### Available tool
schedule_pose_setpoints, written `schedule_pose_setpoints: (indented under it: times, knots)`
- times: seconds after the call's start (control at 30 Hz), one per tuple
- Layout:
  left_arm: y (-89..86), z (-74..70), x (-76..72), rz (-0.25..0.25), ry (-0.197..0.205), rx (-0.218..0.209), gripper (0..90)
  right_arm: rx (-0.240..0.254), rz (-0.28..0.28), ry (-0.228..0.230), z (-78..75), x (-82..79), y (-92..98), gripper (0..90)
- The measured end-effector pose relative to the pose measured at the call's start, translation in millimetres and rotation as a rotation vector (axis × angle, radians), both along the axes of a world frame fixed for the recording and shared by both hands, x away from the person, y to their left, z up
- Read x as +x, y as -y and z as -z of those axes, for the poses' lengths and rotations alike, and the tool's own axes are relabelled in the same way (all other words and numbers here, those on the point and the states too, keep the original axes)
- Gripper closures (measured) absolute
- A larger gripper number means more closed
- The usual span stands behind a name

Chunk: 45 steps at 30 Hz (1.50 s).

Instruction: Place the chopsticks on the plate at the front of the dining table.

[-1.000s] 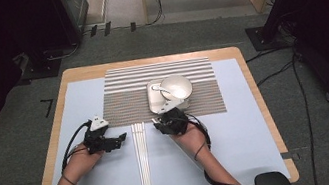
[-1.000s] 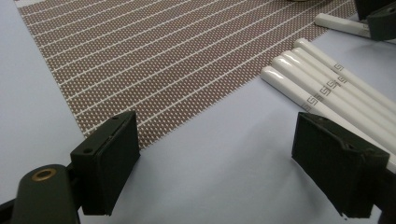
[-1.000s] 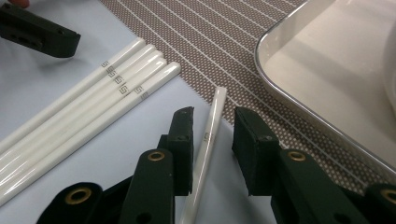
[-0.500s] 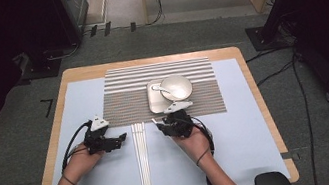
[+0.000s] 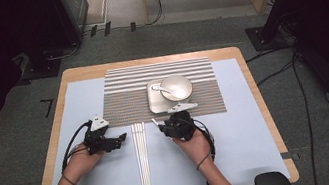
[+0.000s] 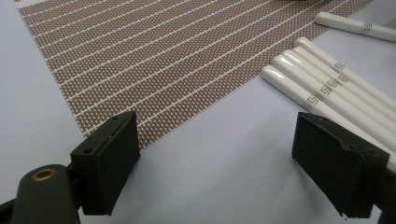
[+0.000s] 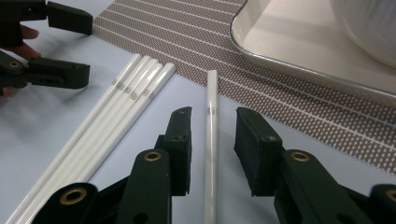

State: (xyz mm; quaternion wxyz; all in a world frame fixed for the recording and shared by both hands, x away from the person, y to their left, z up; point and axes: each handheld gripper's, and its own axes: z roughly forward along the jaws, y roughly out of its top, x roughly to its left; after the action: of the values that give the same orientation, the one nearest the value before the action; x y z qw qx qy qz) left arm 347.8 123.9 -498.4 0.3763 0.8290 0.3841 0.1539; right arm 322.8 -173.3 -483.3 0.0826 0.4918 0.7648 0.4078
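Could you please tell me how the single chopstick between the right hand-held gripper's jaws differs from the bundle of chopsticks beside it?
The single chopstick lies alone between the right hand-held gripper's open jaws; the bundle lies side by side, with no jaws around it. The single one's far end rests on the striped mat; the bundle stops at the mat's edge. Both are white, with a small mark near the far end.

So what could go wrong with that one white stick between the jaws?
The single chopstick lies between the right gripper jaws, which haven't closed on it; being thin and glossy, it might roll or slip out. Its far tip rests on the striped placemat near the tray, so swinging it could knock the tray.
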Motion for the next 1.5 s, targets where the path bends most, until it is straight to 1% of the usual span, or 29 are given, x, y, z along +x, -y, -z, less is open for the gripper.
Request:
schedule_pose_setpoints:
  times: [0.07, 0.23, 0.3, 0.5, 0.6, 0.83, 0.93, 1.5]
  knots:
    - [0.1, 0.0, -0.1, 0.000, 0.000, 0.000, 14.7, -0.007, -0.007, 0.002, 0.7, -2.3, -0.6, 67.6]
    - [-0.1, 0.0, 0.0, 0.000, 0.000, 0.000, 14.6, -0.013, -0.019, 0.025, 1.2, -7.2, -0.7, 68.8]
    - [-0.2, 0.0, 0.1, 0.000, 0.000, -0.001, 14.6, -0.013, -0.016, 0.020, 0.8, -8.9, -0.8, 69.1]
    - [0.1, 0.0, -0.1, 0.000, 0.000, 0.000, 14.7, -0.019, -0.014, 0.027, 0.4, -13.5, 0.9, 69.1]
    - [0.1, 0.0, -0.1, 0.000, 0.000, 0.001, 14.7, -0.025, -0.012, 0.023, 1.8, -17.5, 1.7, 69.2]
    - [0.0, 0.0, 0.0, 0.000, 0.000, 0.000, 14.6, -0.029, -0.007, 0.021, 3.5, -21.4, 3.7, 69.4]
    - [0.0, 0.0, 0.0, 0.000, 0.000, 0.000, 14.6, -0.034, -0.004, 0.033, 2.7, -25.4, 4.9, 69.6]
    - [0.5, 0.1, -0.3, 0.000, 0.002, 0.005, 14.7, -0.055, 0.007, 0.042, 1.4, -37.1, 8.9, 69.5]
